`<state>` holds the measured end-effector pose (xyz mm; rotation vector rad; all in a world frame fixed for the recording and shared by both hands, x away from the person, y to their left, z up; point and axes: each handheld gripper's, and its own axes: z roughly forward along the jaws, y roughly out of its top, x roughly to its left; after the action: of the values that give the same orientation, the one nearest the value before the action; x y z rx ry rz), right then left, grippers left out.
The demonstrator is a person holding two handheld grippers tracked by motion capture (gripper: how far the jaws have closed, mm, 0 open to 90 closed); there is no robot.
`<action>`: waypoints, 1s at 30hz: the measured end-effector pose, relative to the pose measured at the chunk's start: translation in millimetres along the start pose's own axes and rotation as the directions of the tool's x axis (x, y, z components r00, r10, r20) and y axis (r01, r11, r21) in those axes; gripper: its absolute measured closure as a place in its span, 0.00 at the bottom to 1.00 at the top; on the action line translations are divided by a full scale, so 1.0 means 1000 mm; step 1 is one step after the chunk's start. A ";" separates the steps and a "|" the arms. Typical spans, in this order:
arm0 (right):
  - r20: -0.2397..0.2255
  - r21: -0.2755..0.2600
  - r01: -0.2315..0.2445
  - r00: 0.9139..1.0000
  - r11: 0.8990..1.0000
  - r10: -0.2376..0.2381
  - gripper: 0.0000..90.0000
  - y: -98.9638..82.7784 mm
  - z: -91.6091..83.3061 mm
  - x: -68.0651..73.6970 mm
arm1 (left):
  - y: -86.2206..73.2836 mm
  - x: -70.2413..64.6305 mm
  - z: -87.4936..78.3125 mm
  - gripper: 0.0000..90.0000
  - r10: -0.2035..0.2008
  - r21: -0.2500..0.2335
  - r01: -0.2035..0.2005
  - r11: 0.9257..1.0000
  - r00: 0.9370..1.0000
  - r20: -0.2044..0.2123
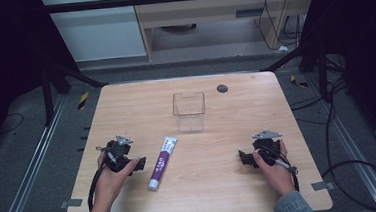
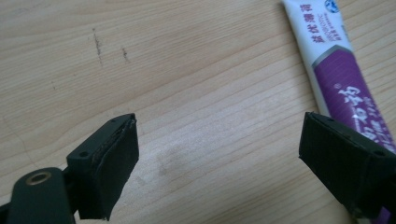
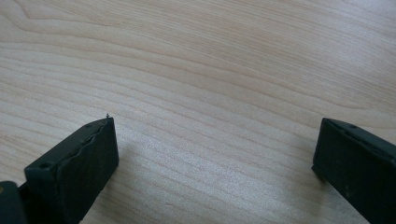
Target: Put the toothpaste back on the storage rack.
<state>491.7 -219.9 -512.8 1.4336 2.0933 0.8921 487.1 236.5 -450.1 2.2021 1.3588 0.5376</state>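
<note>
The wooden bench (image 1: pixel 207 195) carries a clear bin (image 1: pixel 189 112); nearer the person than the bin lies the toothpaste tube (image 1: pixel 162 163); left gripper (image 1: pixel 139 164) just beside the tube, jaws wide, holding nothing; right gripper (image 1: pixel 241 157) well apart from it, jaws wide, empty.

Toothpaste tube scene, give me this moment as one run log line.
toothpaste tube: flat on table, unheld | left hand-held gripper: open, beside tube | right hand-held gripper: open, empty | clear container: upright behind tube

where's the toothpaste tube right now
In the high view the toothpaste tube lies flat on the table, just right of the left hand-held gripper, in front of the clear container.
</note>
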 end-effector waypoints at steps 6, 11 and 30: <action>0.001 -0.002 0.005 1.000 1.000 -0.005 0.00 0.000 0.000 0.000 | 0.011 -0.011 -0.007 0.16 -0.014 0.010 0.013 1.000 0.999 0.033; 0.001 0.000 0.004 1.000 1.000 -0.004 0.00 0.000 0.000 0.000 | 0.021 -0.025 -0.011 0.16 0.023 0.024 -0.024 0.999 0.999 0.036; 0.001 -0.001 0.004 1.000 1.000 -0.004 0.00 0.000 0.000 0.000 | 0.051 -0.067 0.007 0.21 0.164 0.089 -0.168 0.982 0.985 0.056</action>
<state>491.8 -220.2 -512.9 1.4284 2.0946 0.8904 499.0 155.1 -429.9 2.4036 1.2048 0.4851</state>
